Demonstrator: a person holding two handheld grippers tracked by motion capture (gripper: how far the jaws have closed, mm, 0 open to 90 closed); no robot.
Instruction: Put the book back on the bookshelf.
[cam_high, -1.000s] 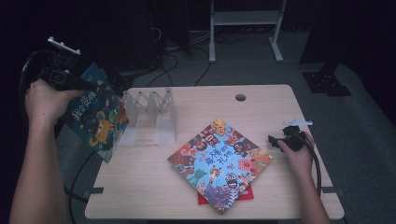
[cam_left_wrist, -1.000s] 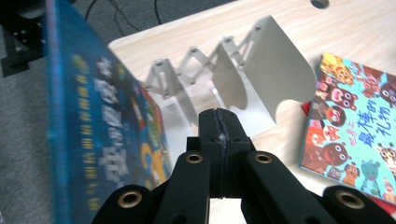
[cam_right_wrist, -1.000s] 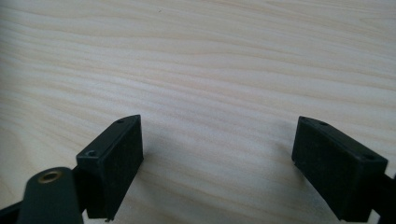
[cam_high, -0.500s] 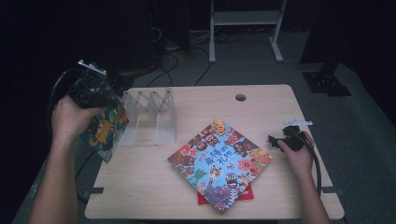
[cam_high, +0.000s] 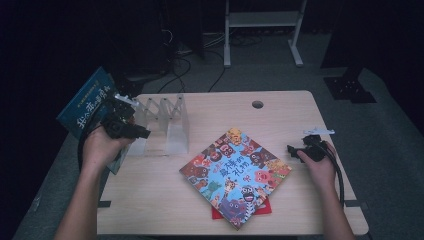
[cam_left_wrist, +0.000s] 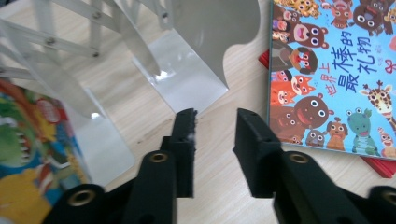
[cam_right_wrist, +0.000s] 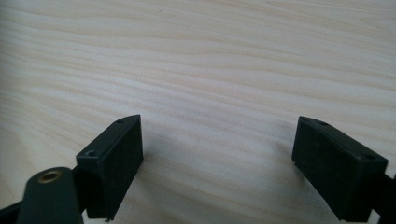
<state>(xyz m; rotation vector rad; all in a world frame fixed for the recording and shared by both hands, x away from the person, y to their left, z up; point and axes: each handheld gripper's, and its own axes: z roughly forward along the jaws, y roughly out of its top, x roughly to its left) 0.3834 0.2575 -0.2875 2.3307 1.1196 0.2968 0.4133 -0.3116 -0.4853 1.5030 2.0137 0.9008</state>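
From above, the left hand-held gripper sits at the left end of the worktop, right beside the clear folding book rack, and its jaws have just been opening with nothing caught between them. A blue book leans tilted at the rack's far left side, its lower part hidden behind the hand, so I cannot tell just how it is propped. In the middle of the worktop a colourful picture book lies flat and askew, on top of a red book of which only corners peek out. The right hand-held gripper rests near the right edge, well apart from the books. Along the left hand-held gripper itself, the two black jaws stand a little apart over bare wood, empty; the rack's clear plates rise just ahead, the picture book lies to the right with a red corner under it, and a bright book cover shows at the left edge behind a plate. Along the right hand-held gripper, the jaws are spread wide, holding nothing, just above plain pale wood
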